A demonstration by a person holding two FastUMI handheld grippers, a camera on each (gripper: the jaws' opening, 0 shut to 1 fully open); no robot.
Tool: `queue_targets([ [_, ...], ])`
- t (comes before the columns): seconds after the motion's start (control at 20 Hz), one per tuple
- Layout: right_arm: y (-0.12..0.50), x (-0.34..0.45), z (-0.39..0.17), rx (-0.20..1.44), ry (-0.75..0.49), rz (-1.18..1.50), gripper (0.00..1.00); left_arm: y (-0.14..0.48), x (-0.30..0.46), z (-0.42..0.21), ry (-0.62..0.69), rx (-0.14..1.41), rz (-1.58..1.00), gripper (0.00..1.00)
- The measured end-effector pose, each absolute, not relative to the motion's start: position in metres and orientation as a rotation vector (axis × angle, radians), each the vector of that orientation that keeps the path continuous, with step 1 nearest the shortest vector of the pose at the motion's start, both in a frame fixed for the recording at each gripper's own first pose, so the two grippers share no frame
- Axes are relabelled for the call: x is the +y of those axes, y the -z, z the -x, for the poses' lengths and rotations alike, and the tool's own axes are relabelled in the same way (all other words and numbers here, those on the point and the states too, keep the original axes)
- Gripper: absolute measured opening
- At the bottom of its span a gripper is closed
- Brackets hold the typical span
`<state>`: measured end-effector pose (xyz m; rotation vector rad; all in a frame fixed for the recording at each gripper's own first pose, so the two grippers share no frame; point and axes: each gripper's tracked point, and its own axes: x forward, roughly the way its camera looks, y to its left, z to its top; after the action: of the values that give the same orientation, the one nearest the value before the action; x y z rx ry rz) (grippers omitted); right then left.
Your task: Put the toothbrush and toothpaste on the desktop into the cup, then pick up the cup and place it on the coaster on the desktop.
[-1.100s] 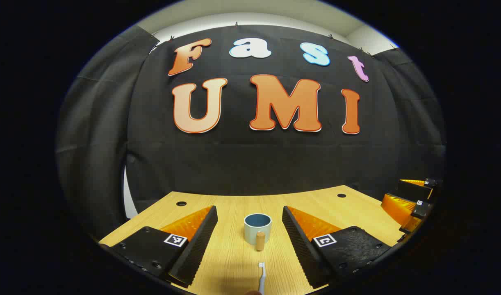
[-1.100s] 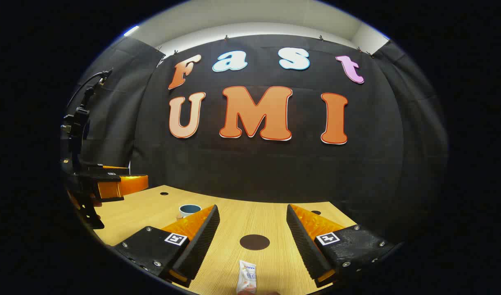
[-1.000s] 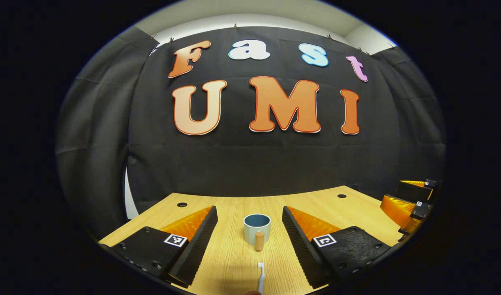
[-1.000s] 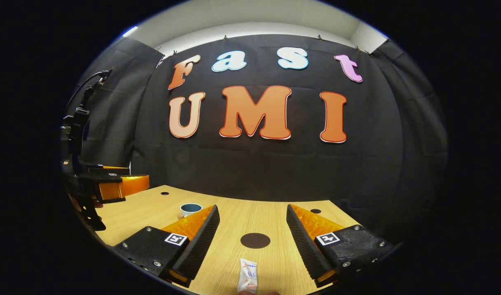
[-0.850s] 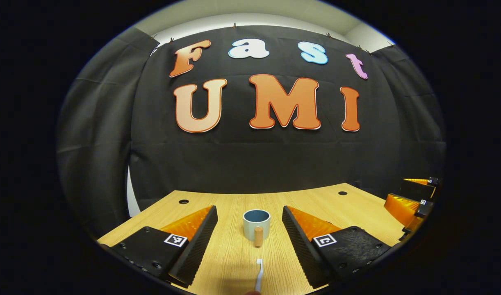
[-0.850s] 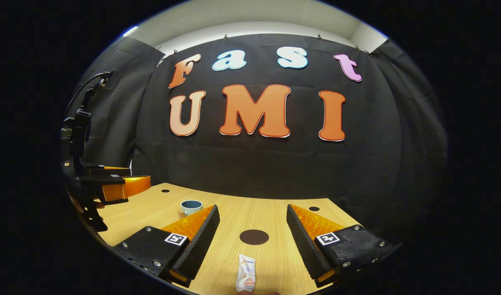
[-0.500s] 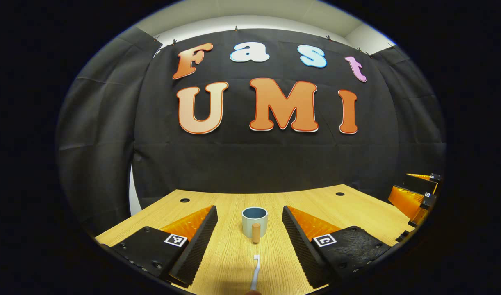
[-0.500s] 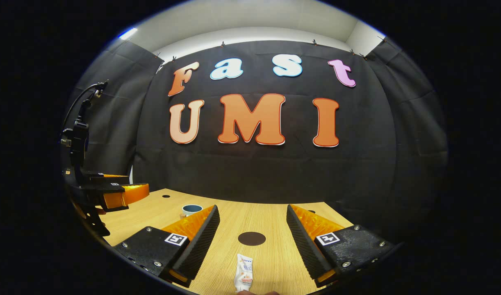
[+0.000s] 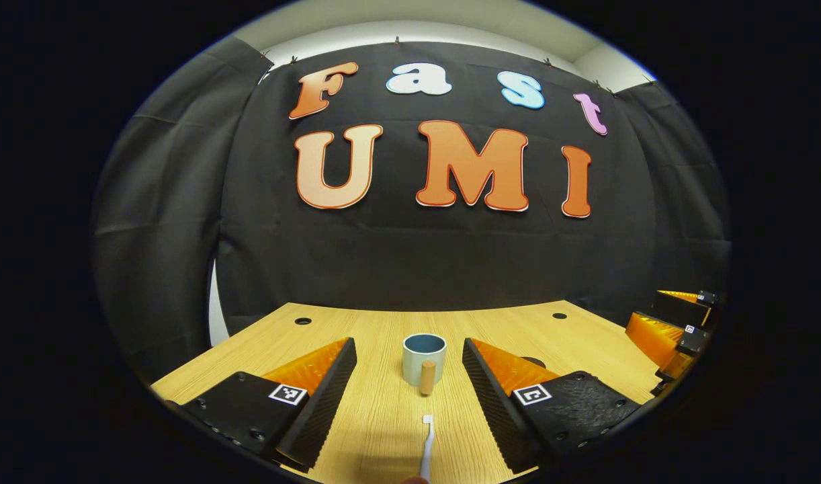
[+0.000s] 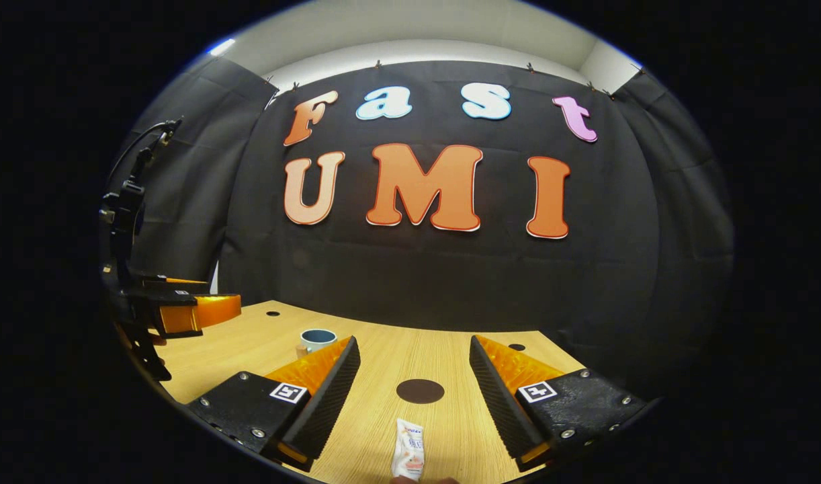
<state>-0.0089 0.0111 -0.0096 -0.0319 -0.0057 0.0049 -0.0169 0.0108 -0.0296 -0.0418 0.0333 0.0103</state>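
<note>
Wooden bench (image 9: 383, 323) is carrying everything: the left gripper (image 9: 409, 396), jaws apart, is facing the toothbrush (image 9: 425, 449) lying before the cup (image 9: 424, 356). The right gripper (image 10: 414, 398), also standing apart, is facing the toothpaste (image 10: 408, 457) near the coaster (image 10: 420, 390). Each gripper should be lowering squarely over its item before closing.

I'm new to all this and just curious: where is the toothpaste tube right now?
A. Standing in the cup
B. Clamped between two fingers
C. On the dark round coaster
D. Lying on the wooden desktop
D: the toothpaste tube lies flat on the desktop, nearer than the coaster, between the open right gripper fingers without touching them.
</note>
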Motion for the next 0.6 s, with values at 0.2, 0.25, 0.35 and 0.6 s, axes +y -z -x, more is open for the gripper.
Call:
queue_targets([
  [0.2,0.013,0.02,-0.016,0.023,-0.02,0.021,0.99,0.051,0.006,-0.01,0.068,0.164,0.02,0.96],
  [0.25,0.016,0.024,-0.023,0.041,-0.032,0.023,0.99,0.057,0.004,-0.013,0.091,0.202,0.004,0.97],
  [0.35,0.019,0.028,-0.032,0.067,-0.049,0.046,0.99,0.065,0.001,-0.023,0.121,0.241,-0.024,0.97],
  [0.6,0.024,0.015,-0.037,0.117,-0.021,0.095,0.99,0.089,-0.005,-0.036,0.162,0.386,-0.016,0.97],
])
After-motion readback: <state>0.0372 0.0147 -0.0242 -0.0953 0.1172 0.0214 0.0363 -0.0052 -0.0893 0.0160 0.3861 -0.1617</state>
